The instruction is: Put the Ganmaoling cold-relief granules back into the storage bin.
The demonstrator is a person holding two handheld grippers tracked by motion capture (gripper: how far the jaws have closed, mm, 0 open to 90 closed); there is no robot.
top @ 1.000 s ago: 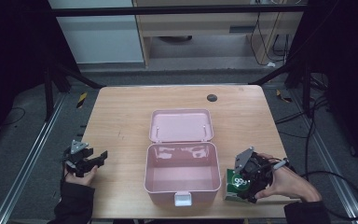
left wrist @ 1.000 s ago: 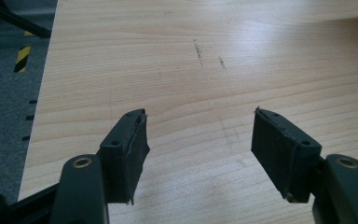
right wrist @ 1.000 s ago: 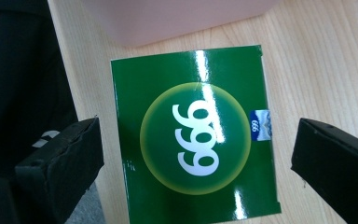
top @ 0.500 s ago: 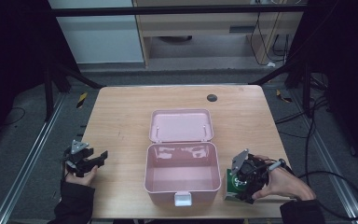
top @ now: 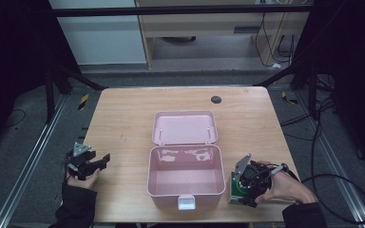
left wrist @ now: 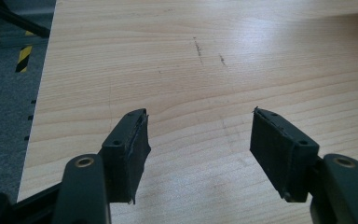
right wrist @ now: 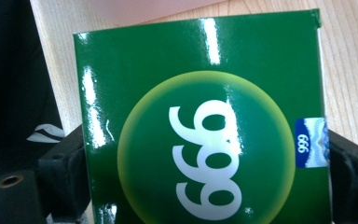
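Green box (right wrist: 205, 126) is sitting on table (top: 123, 118) at 3 o'clock of open pink case (top: 185, 190), not yet inside. Right gripper (top: 241, 186) jaws have just been closing, now clamping it. Left gripper (left wrist: 200, 154) is idling, jaws apart. Lifting and placing remain.

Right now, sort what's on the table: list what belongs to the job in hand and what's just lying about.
In the job:
- green box, between the jaws of the right claw, which have just been closing on it
- pink case, open, beside the green box

Lying about:
- left claw, open over bare table
- dark round spot near the table's far edge
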